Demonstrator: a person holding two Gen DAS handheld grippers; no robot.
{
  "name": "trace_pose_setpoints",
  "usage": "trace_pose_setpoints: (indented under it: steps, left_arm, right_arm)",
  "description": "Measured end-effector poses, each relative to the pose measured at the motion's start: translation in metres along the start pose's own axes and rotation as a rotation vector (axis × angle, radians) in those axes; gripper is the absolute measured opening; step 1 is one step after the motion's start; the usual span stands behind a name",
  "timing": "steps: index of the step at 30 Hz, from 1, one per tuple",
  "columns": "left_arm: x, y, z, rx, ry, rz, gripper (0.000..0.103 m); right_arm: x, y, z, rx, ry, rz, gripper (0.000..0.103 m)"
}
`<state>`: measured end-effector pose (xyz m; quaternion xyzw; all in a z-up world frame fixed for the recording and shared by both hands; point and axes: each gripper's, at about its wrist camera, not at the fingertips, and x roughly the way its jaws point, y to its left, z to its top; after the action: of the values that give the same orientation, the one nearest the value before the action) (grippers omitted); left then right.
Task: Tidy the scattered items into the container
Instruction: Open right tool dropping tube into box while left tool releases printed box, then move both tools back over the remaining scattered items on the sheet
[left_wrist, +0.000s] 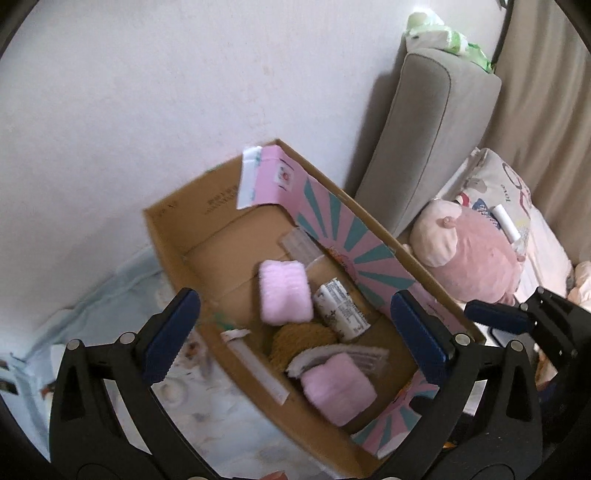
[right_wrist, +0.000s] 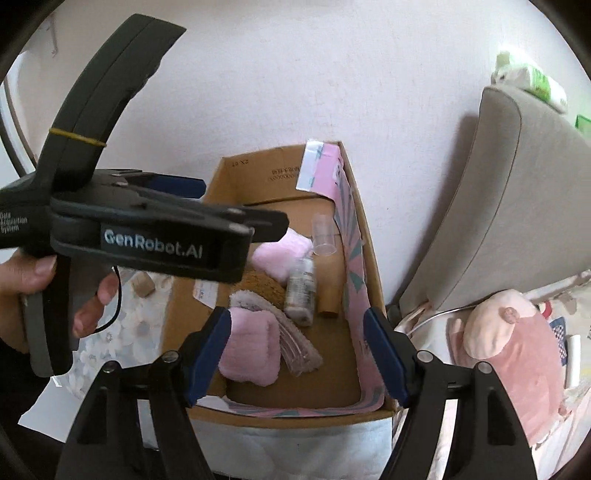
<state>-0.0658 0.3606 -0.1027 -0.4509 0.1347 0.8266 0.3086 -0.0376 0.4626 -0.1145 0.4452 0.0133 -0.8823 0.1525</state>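
An open cardboard box (left_wrist: 207, 177) (right_wrist: 258, 166) with a pink patterned lining stands against the wall. Inside lie two pink fluffy rolls (left_wrist: 284, 291) (right_wrist: 249, 350), a small labelled bottle (left_wrist: 341, 308) (right_wrist: 301, 288), a mustard knitted piece (left_wrist: 303, 339) (right_wrist: 262, 282), a grey cloth (left_wrist: 343, 356) (right_wrist: 295, 350) and a clear cup (right_wrist: 323, 236). My left gripper (left_wrist: 295, 310) hovers open above the box with nothing between its fingers. My right gripper (right_wrist: 297, 321) also hangs open over the box, holding nothing. A hand (right_wrist: 22, 273) holds the left gripper (right_wrist: 236, 203) at the left of the right wrist view.
A grey sofa cushion (left_wrist: 424, 147) (right_wrist: 517, 203) stands right of the box, with tissue packs (left_wrist: 443, 33) on top. A pink plush toy (left_wrist: 469, 254) (right_wrist: 517, 350) lies beside it. Floral bedding (left_wrist: 203, 406) is under the box; a small cork-like block (right_wrist: 142, 286) lies on it.
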Motion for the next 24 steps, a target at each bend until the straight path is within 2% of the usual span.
trace_pose_setpoints:
  steps: [7, 12, 18, 22, 24]
  left_arm:
    - [-0.041, 0.007, -0.009, 0.038, -0.058, 0.037, 0.103]
    - [-0.068, 0.024, -0.019, 0.01, -0.091, 0.068, 0.103]
    - [-0.11, 0.07, -0.041, -0.063, -0.148, 0.174, 0.103]
    - [-0.136, 0.111, -0.057, -0.132, -0.155, 0.244, 0.103]
    - [-0.151, 0.139, -0.067, -0.178, -0.16, 0.291, 0.103]
  right_arm:
    - [-0.018, 0.013, 0.006, 0.035, -0.039, 0.027, 0.07]
    - [-0.032, 0.026, 0.014, 0.031, -0.074, 0.016, 0.07]
    - [-0.032, 0.047, 0.03, -0.044, -0.072, -0.022, 0.07]
    - [-0.024, 0.069, 0.043, -0.12, -0.038, 0.005, 0.07]
    - [-0.02, 0.082, 0.049, -0.162, -0.019, 0.031, 0.076]
